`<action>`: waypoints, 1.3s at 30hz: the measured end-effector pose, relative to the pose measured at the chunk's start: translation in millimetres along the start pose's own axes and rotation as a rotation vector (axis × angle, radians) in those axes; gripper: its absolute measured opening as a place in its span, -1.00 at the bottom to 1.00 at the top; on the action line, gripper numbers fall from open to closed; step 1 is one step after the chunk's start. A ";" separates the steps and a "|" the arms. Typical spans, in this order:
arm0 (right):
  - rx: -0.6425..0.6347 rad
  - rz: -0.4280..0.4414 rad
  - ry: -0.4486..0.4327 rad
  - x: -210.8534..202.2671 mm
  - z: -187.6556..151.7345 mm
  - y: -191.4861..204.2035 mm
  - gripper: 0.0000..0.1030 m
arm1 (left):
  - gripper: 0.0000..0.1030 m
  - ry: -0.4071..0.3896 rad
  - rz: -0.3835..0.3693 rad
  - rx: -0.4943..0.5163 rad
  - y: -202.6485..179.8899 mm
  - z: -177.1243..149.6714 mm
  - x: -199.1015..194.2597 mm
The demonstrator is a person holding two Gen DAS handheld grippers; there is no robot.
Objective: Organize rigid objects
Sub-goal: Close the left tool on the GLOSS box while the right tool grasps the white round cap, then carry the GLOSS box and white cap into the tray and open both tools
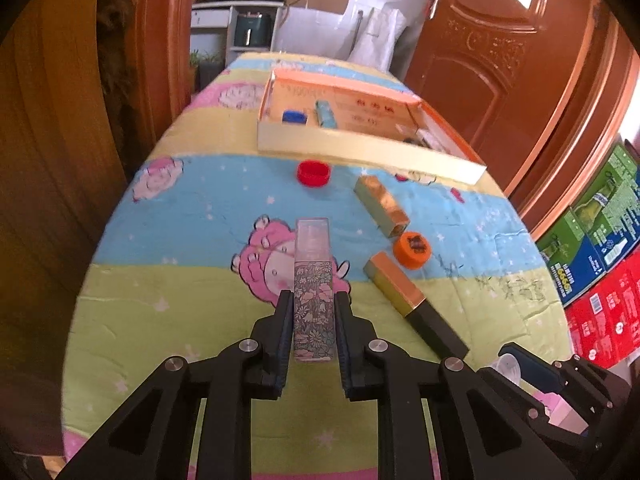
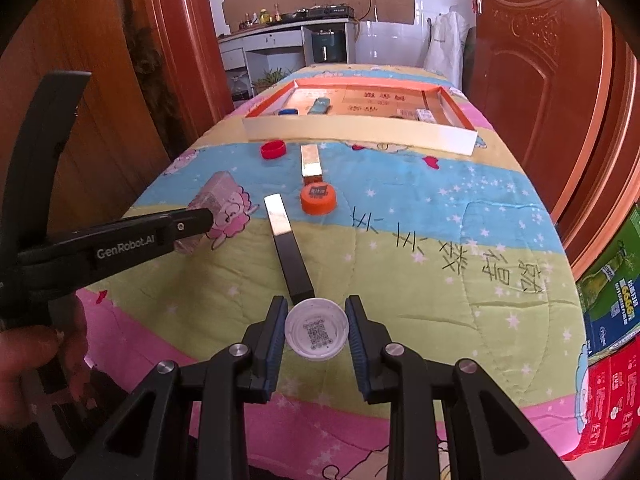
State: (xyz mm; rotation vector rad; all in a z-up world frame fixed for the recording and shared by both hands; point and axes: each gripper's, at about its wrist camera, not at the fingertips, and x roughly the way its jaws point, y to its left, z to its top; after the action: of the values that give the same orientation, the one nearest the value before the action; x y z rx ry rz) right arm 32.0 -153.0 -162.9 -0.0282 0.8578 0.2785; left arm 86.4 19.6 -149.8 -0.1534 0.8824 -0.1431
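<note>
My left gripper [image 1: 313, 296] is shut on a clear oblong bottle with a flower print [image 1: 313, 280] that points away over the cartoon quilt; the right wrist view shows this gripper [image 2: 200, 216] and the bottle [image 2: 216, 194] from the side. My right gripper [image 2: 316, 302] is shut on a white bottle cap [image 2: 316, 334], its hollow side up, near the table's front edge. On the quilt lie a red cap [image 1: 314, 173], an orange cap [image 1: 412, 250], a short gold box [image 1: 382, 206] and a long gold-and-black box [image 1: 412, 300].
An orange-rimmed shallow cardboard tray [image 2: 360, 132] stands at the far end and holds a blue cap [image 2: 288, 112], a teal box [image 2: 320, 106] and small packets. Wooden doors flank the table. Stacked cartons [image 2: 616, 320] stand at the right. A person's hand [image 2: 40, 344] grips the left handle.
</note>
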 end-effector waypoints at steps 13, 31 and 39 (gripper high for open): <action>0.018 0.014 -0.105 -27.0 45.3 -16.7 -0.42 | -0.61 -0.081 -0.059 0.057 -20.7 47.3 -31.9; 0.022 -0.013 -0.201 10.2 158.7 -63.4 -0.42 | -0.61 -0.070 -0.078 0.091 -39.4 144.3 28.3; 0.078 -0.010 -0.200 57.4 212.9 -101.8 -0.42 | -0.61 -0.031 -0.062 0.088 -56.8 182.2 88.1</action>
State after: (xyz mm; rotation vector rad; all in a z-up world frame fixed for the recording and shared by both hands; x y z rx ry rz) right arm 251.4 -208.9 -75.1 0.0671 0.6693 0.2337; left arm 279.6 -39.0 -91.4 -0.1008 0.8390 -0.2368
